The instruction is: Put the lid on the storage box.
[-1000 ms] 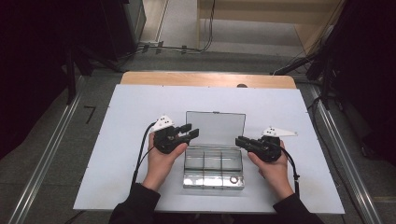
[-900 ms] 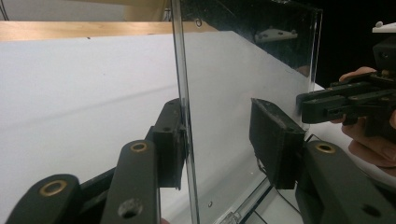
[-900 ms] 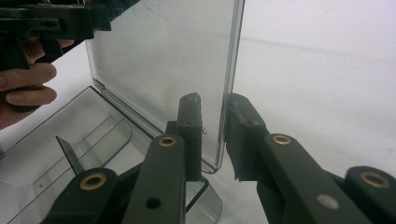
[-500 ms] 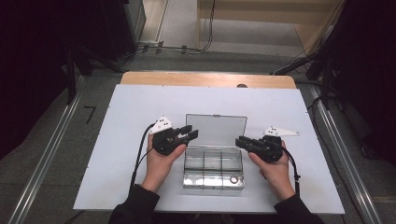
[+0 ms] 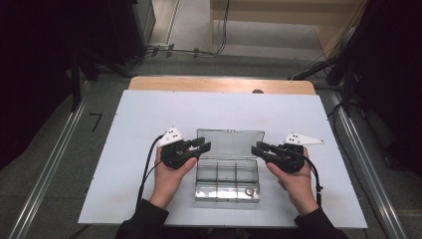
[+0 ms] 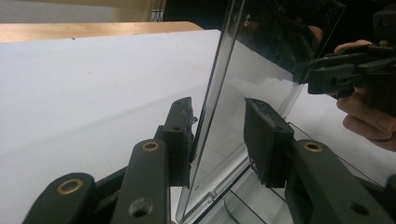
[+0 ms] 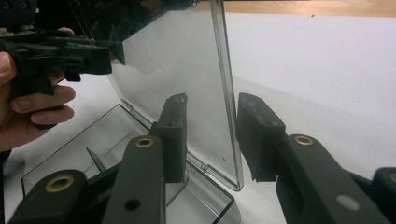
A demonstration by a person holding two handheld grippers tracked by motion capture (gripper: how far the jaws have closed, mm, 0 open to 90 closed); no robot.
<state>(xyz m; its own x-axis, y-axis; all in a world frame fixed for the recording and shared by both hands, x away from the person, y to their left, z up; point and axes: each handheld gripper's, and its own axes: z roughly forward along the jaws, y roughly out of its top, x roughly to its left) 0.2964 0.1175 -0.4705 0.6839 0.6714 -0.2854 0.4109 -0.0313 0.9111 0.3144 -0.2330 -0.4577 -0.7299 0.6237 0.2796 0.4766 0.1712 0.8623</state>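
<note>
A clear plastic compartment box (image 5: 227, 179) lies on the white table top, its hinged lid (image 5: 230, 143) raised steeply. My left gripper (image 5: 205, 145) is at the lid's left edge and my right gripper (image 5: 259, 148) at its right edge. In the left gripper view the lid (image 6: 252, 70) passes between my left gripper (image 6: 217, 126) jaws; they have been closing, and one pad stands off the lid. In the right gripper view the lid (image 7: 177, 60) runs between my right gripper (image 7: 212, 126) jaws, which have just been opening; the left pad is apart from it.
The white table top (image 5: 139, 129) has a wooden strip (image 5: 219, 84) along its far edge. A small round item (image 5: 248, 190) lies in the box's front right compartment. Dark equipment and cables sit on the floor beyond the table.
Seen from above, the lid's top edge has come nearer the person, so the lid stands steeper. Both hands have hardly shifted.
</note>
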